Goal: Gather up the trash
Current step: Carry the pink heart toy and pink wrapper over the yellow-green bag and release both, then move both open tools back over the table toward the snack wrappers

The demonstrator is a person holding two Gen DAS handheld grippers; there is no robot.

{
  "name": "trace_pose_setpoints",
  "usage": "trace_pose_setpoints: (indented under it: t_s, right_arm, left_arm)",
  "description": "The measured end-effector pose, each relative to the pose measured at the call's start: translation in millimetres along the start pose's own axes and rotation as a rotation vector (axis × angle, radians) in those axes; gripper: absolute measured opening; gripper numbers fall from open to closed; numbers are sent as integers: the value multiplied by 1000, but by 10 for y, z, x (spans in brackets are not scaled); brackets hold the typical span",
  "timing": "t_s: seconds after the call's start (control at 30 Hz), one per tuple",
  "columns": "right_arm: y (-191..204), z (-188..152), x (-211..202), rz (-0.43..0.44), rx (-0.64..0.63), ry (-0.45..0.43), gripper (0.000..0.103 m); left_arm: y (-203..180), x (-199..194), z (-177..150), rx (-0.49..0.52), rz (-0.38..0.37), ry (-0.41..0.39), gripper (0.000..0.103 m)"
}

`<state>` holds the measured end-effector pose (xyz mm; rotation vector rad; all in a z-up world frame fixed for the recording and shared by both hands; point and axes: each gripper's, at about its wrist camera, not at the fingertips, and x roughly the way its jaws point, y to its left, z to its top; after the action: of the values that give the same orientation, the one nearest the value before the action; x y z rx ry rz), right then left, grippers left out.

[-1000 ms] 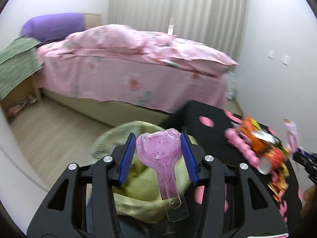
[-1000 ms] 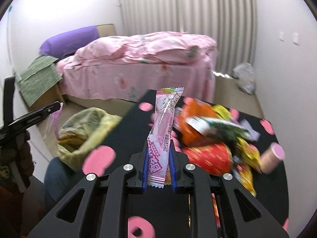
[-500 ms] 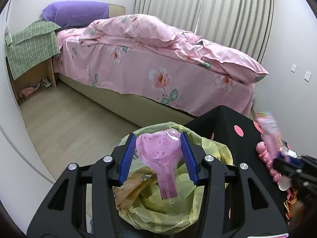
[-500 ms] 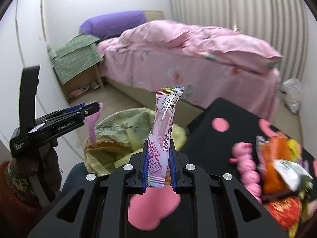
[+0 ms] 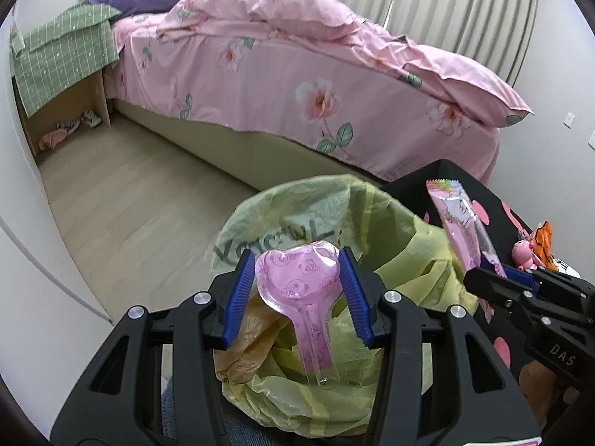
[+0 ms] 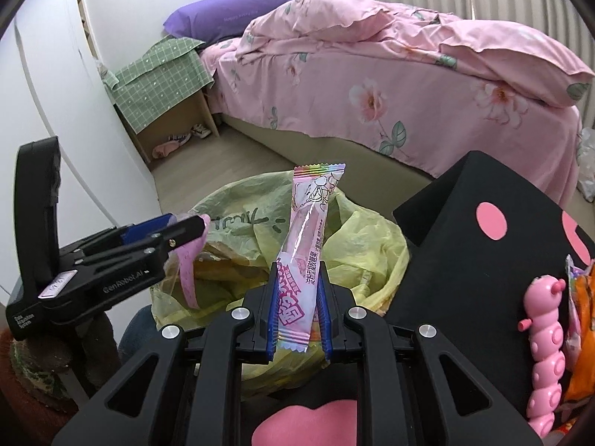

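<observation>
Holding two pieces of trash over the bag (image 5: 323, 219), I am midway through a drop, with neither piece let go. My left gripper (image 5: 297, 290) has its jaws clamped on the heart-shaped head of a pink plastic blister (image 5: 305, 290), its clear stem hanging down into the bag's mouth. My right gripper (image 6: 297, 308) has its jaws clenched on the lower end of a pink candy wrapper (image 6: 308, 245), which stands upright above the bag's near rim. The yellow-green bag sits open on the floor beside the black surface (image 6: 465, 260), with crumpled brownish packaging already inside, so some collecting looks done. Plenty is left, I judge: a pink caterpillar toy (image 6: 543, 345) and a heap of orange packets (image 6: 584, 334) lie at the surface's right edge.
</observation>
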<state>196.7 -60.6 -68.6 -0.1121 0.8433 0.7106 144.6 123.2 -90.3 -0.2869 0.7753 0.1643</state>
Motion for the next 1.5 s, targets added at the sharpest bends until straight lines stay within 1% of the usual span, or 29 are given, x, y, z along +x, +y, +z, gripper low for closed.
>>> trace_pose_setpoints:
  t_s: [0.13,0.2,0.23,0.27,0.3,0.33,0.37,0.43,0.5,0.63,0.73,0.83,0.97,1.1,1.2,1.23,1.33,1.37,1.4,1.43,1.47,1.5]
  right_arm:
    - [-25,21,55,5,-7,15,17]
    - [-18,13,74,1,-10,17,18]
    - [-8,12,78,-3,-13,15,18]
    - [0,7,85,-5,-18,15,20]
    - [10,5,96,-4,-24,18,24]
    - [25,-3,104,0,-29,22,34]
    - [46,-13,101,5,-31,19,39]
    - [71,-26,73,1,-48,2,40]
    - [82,-30,36,-27,-59,-4,40]
    - [-16,-59,-131,-43,-28,-20,41]
    - [-134,-103,-315,-75,-2,-37,41]
    - [-265,-194,-555,-110,23,-60,41]
    - [-462,-374,-933,-183,58,-102,41]
    - [-741,-664,-1379,-263,130,-143,42]
    - [-948,-921,-1667,-310,177,-148,42]
    - [-996,-994,-1743,-328,186,-154,42]
    - [-1171,-1296,-2023,-427,214,-170,43]
    - [-1228,-1381,-2096,-445,225,-178,46]
    - [-1315,-1504,-2194,-449,245,-189,50]
    - [-1375,-1582,-2246,-439,260,-191,53]
    - [-1443,-1681,-2299,-425,281,-187,53]
    - [-1482,-1743,-2325,-421,295,-183,53]
  left_arm:
    - [78,76,-22,-38,-18,26,44]
    - [133,62,-11,-73,-53,23,44]
    - [164,41,3,-97,-76,11,48]
    - [184,13,17,-113,-90,-4,55]
    - [199,-13,34,-125,-94,-17,60]
    - [208,-40,56,-135,-91,-28,66]
    - [206,-61,82,-140,-88,-33,67]
    - [202,-101,119,-146,-81,-39,69]
    - [197,-135,144,-148,-68,-44,71]
    - [220,-226,178,-158,-56,-64,72]
    - [193,-282,195,-155,-71,-66,73]
    - [91,-347,192,-130,-99,-66,73]
    - [-135,-457,161,-73,-168,-80,73]
    - [-458,-490,100,3,-219,-86,76]
    - [-809,-433,-5,81,-284,-30,76]
    - [-889,-427,-37,101,-293,-21,76]
    - [-1222,-424,-166,182,-344,10,76]
    - [-1345,-431,-213,214,-365,19,76]
    - [-1428,-443,-253,235,-384,24,76]
    - [-1571,-459,-308,274,-424,36,76]
    - [-1643,-465,-346,295,-448,44,76]
    - [-1767,-479,-403,328,-488,60,76]
